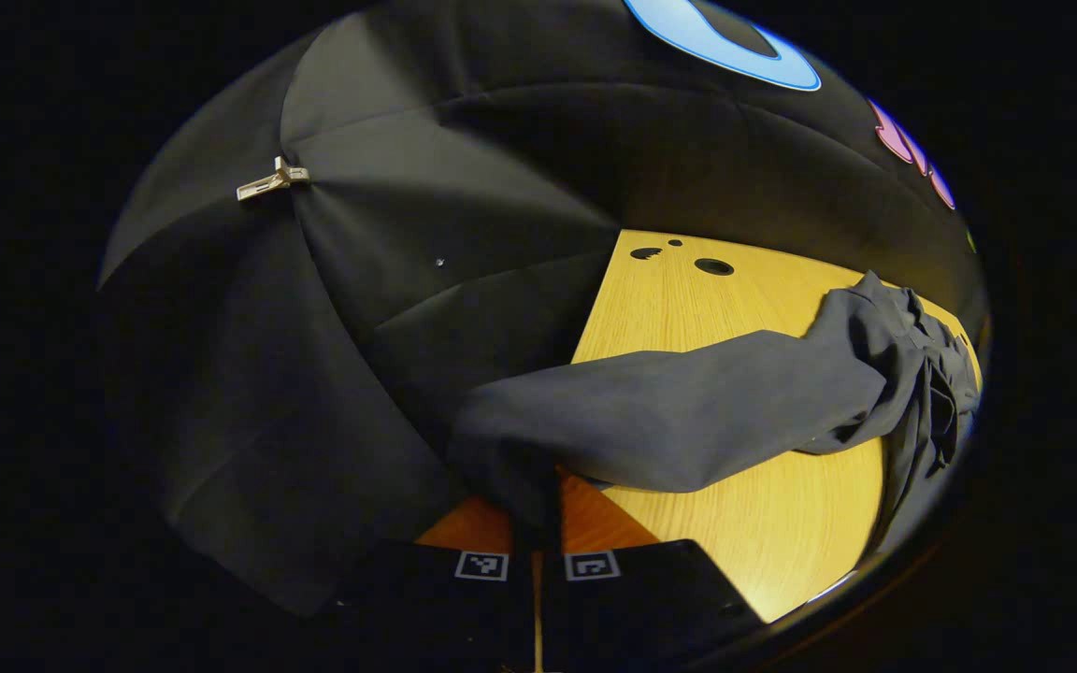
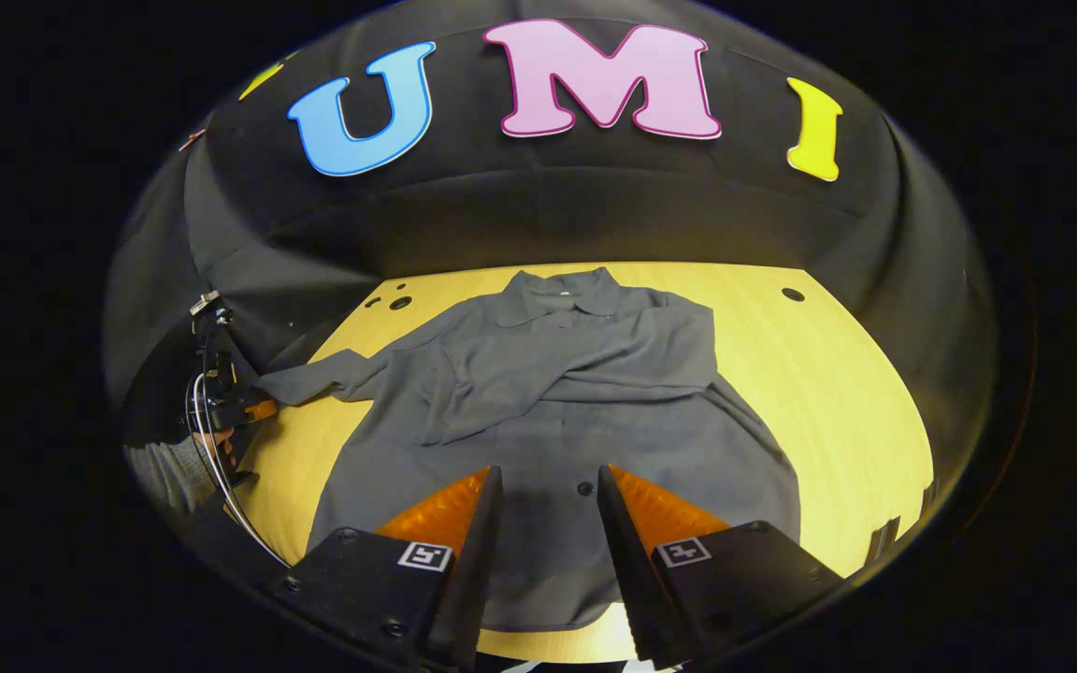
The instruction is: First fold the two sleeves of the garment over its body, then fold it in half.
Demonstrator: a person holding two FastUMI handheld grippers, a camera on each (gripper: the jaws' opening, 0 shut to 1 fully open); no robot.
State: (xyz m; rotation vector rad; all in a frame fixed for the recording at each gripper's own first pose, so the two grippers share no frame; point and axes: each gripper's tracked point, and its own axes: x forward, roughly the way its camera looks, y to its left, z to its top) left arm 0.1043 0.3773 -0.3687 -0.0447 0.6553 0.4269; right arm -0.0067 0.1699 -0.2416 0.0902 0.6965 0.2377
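Note:
A dark grey collared shirt point(image 2: 548, 421) lies front-up on the wooden table point(image 2: 838, 393), collar toward the far wall. One sleeve point(image 2: 585, 379) is folded across its chest. The other sleeve point(image 1: 688, 411) stretches out sideways over the table, and my left gripper point(image 1: 537, 523) is shut on its cuff, lifting it slightly. In the right gripper view that left gripper point(image 2: 253, 409) shows at the table's left edge, held by a hand in a grey sleeve. My right gripper point(image 2: 548, 523) hovers open above the shirt's lower front, with a button between its fingers' line of sight.
The table has small round holes near its far corners point(image 2: 793, 294) point(image 1: 713, 266). Black cloth walls surround the table closely on the far and left sides; a clip point(image 1: 272, 180) pins the cloth. Bare wood lies to the right of the shirt.

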